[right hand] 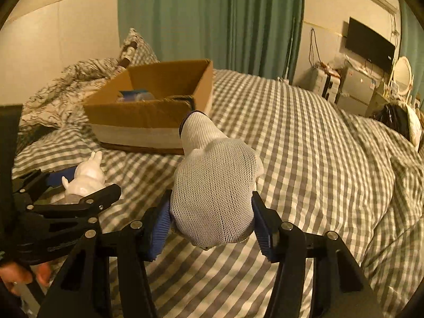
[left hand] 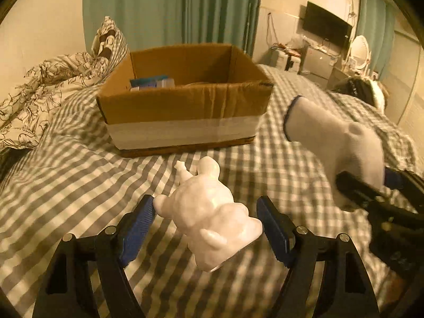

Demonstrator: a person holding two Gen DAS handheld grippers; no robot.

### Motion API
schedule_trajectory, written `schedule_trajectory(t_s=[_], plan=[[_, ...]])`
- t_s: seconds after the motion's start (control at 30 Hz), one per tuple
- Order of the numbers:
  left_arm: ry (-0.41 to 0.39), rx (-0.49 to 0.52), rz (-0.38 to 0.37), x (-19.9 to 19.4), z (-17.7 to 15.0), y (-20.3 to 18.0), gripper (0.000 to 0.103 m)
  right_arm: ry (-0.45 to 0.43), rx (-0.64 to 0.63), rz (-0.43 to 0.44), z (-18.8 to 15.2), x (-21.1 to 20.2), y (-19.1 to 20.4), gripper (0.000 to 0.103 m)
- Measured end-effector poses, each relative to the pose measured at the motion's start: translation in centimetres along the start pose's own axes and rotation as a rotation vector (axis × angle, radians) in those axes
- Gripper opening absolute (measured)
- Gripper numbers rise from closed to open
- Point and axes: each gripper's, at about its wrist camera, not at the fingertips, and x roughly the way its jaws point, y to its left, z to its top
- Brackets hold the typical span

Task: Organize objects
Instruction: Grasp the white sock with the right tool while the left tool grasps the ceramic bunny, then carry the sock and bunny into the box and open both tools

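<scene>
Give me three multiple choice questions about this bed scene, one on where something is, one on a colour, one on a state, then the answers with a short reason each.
1. Where does the cardboard box stand?
A. on the checked bedspread
B. on the floor
C. on a shelf

2. What colour are the curtains?
A. red
B. green
C. yellow

3. What is the right gripper doing?
A. hanging empty
B. gripping the white figurine
C. gripping a white knit glove

Answers:
1 A, the box sits on the bedspread ahead of both grippers.
2 B, green folds hang behind the box.
3 C, the glove sits pinched between its blue pads; the figurine is in the left gripper.
</scene>
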Motion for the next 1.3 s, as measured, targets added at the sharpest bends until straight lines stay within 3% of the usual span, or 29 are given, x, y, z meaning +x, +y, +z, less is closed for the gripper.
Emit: schedule_trajectory(t_s=[0.33, 0.7, 1.03, 1.23, 1.3], plan=[[-0.138, 0.031, -0.042, -7.9, 3.6, 0.7, 0.08, -0.07, -0.014, 0.019, 2.3, -5.8, 2.2, 0.055], [-0.28, 0.068, -0.058, -11.8, 10.7, 2.3, 0.08, -0.183, -0.062, 0.076, 9.9, -9.4, 4.2, 0.055], [-0.335, 0.083, -0.047, -10.0, 19.3, 4.2, 0.08, -0.222, -0.033, 0.144, 18.1, -6.4, 3.9, 0.056], [-0.348, 0.092, -0.044, -6.1, 23.8, 4.9, 0.08, -0.253, -0.007, 0.127, 22.6, -3.2, 2.3, 0.056], [-0.34, 0.087, -0.041, -4.2, 24.9, 5.4, 0.074, -0.26, -0.002, 0.123, 23.7, -1.9, 1.9, 0.056]])
